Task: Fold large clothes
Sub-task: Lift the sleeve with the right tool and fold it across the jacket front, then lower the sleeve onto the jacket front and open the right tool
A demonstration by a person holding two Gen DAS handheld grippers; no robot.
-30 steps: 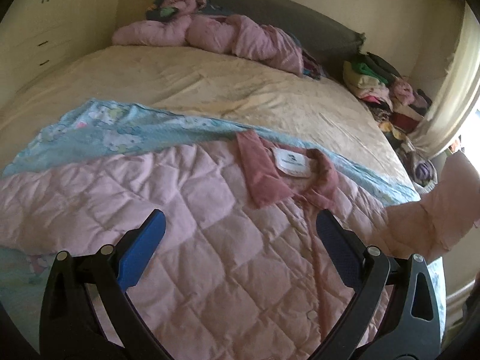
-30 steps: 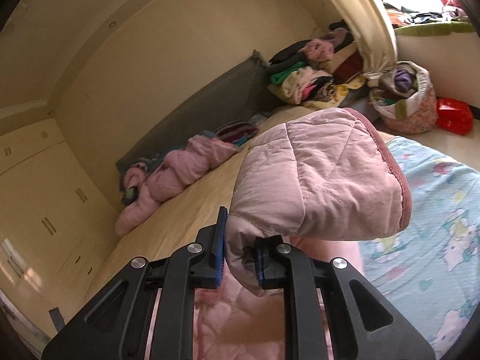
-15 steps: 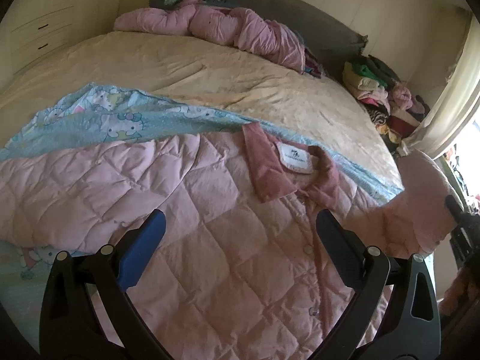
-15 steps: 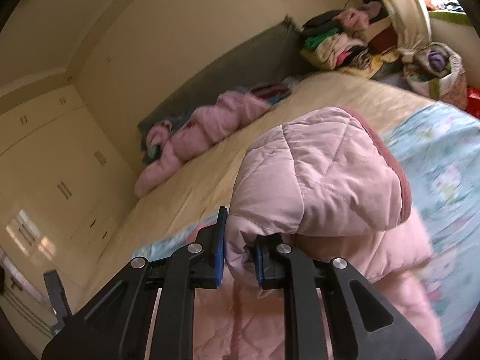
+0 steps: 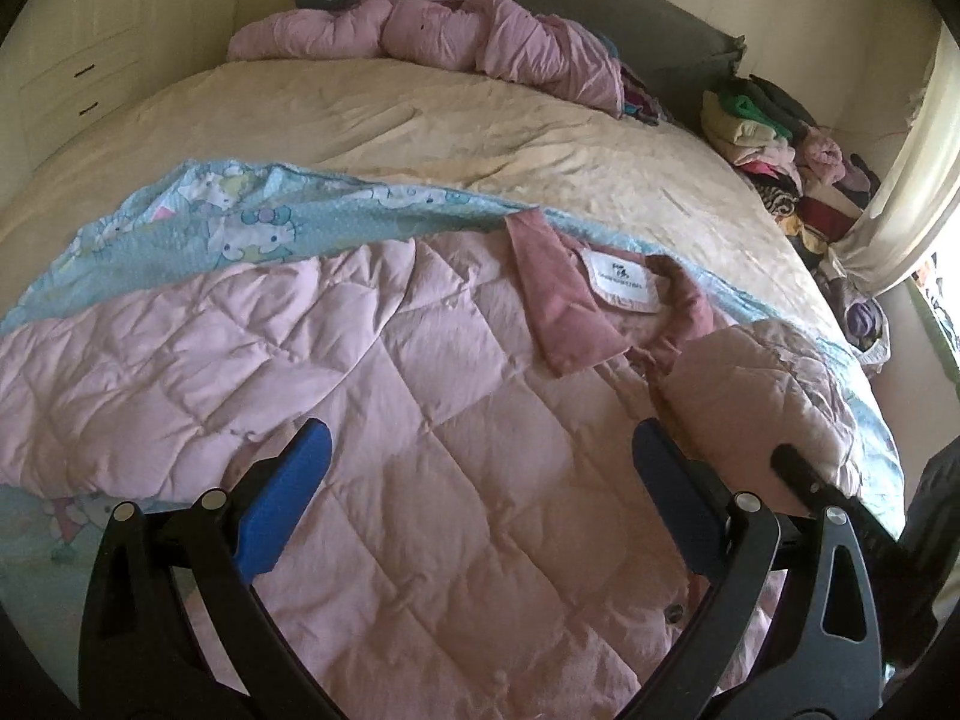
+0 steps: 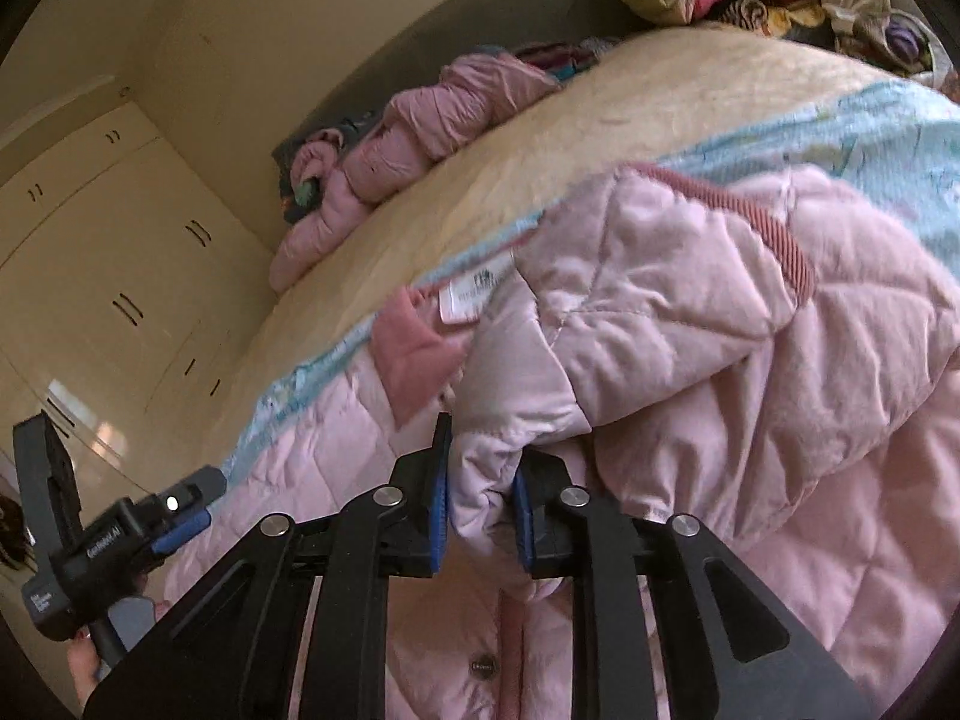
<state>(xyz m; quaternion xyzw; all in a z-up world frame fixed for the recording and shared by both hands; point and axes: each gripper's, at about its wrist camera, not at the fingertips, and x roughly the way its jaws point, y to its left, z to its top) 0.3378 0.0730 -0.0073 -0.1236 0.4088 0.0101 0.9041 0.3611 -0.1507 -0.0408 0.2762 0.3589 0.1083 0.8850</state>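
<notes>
— Where does the jacket (image 5: 372, 396) lie?
— On the printed sheet (image 5: 252, 222), at the near part of the bed (image 5: 480, 120), collar (image 5: 558, 300) toward the far side.
— And its sleeve (image 6: 690, 312)?
— Folded over the jacket's right part.
— What's farther back?
— A bundled garment (image 5: 444, 36) at the bed's far end; a clothes pile (image 5: 774, 144) off the far right.

My left gripper (image 5: 480, 504) has a matte black frame with triangular cut-outs, round silver screws at the joints and bright blue pads (image 5: 282, 510) on the fingers. My right gripper (image 6: 480, 510) is built the same: black arms, silver screws, blue pads (image 6: 440, 498). Seen from the right wrist, the left gripper's black body carries white lettering, a blue trim piece and a grey handle.
</notes>
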